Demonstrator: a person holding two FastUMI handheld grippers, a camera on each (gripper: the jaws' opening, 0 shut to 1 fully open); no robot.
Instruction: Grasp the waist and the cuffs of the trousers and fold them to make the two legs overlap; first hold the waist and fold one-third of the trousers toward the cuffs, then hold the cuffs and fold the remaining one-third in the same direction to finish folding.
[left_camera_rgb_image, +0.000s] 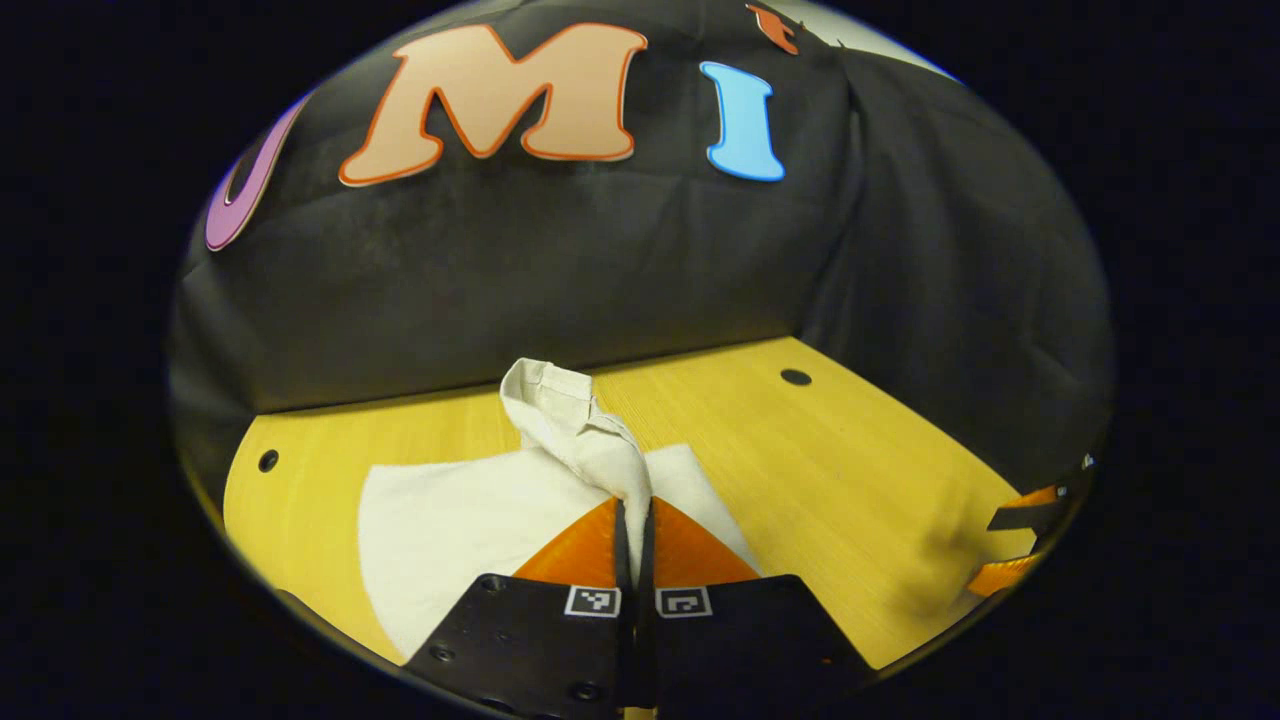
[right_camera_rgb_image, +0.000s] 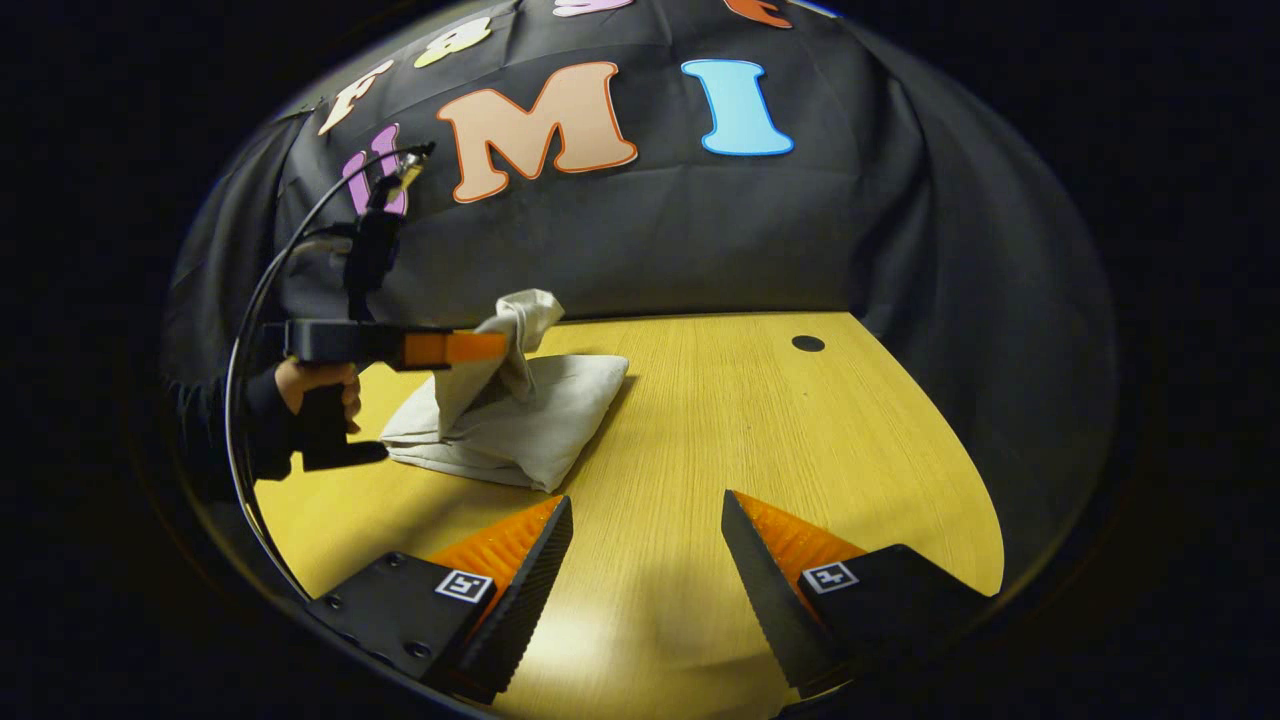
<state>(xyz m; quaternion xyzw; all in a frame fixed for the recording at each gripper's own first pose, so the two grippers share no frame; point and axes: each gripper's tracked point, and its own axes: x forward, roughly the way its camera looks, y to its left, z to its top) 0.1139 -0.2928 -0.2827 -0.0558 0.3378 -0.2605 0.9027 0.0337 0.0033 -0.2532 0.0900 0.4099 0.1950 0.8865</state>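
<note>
Trousers (left_camera_rgb_image: 470, 520) at lower centre are pinched by the left gripper (left_camera_rgb_image: 634, 520), one end lifted; right gripper (right_camera_rgb_image: 645, 560) jaws are spread above the table (right_camera_rgb_image: 760, 420).

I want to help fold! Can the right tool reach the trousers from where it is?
Probably yes. The right tool is open over bare table, with nothing between it and the trousers, which the left tool pinches.
</note>
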